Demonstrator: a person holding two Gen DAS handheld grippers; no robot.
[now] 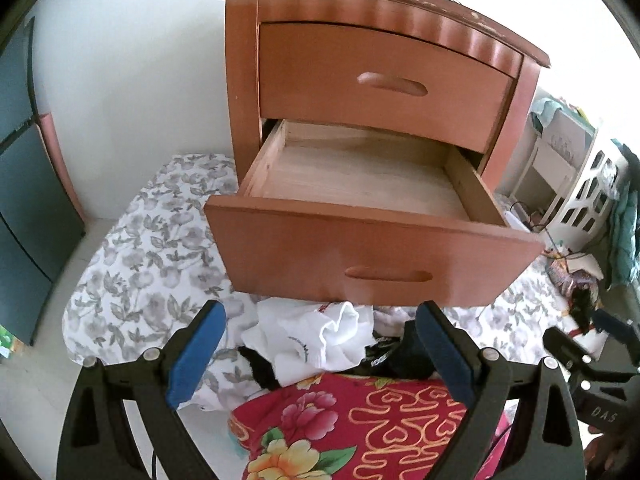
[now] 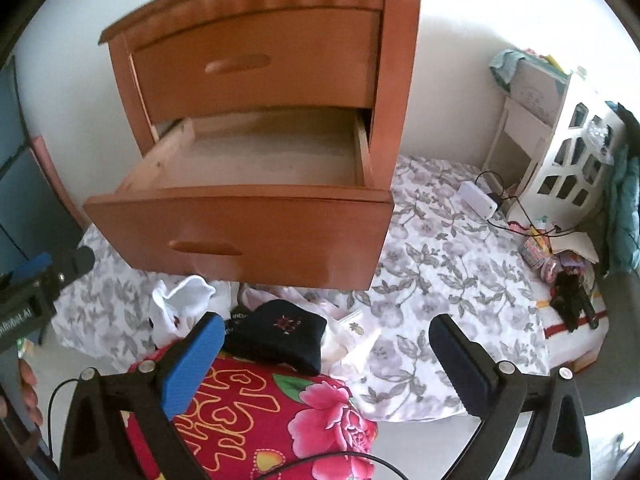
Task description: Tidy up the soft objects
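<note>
A wooden nightstand (image 1: 360,40) stands on a floral sheet (image 1: 152,248), its lower drawer (image 1: 360,176) pulled out and bare inside. Below the drawer front lies a heap of soft things: white socks (image 1: 320,336), black socks (image 1: 400,356) and a red flowered cushion (image 1: 340,428). My left gripper (image 1: 320,352) hovers open above the heap, nothing between its blue pads. My right gripper (image 2: 324,356) is open too, above the cushion (image 2: 260,412) and a dark embroidered sock (image 2: 280,332). The white socks (image 2: 180,304) lie left of it. The drawer (image 2: 260,160) sits ahead.
A white slatted rack (image 2: 568,160) and a white stand (image 2: 516,136) are at the right wall. A white power brick with cables (image 2: 478,200) and small clutter (image 2: 560,264) lie on the sheet (image 2: 440,272). Dark teal panels (image 1: 24,176) stand left.
</note>
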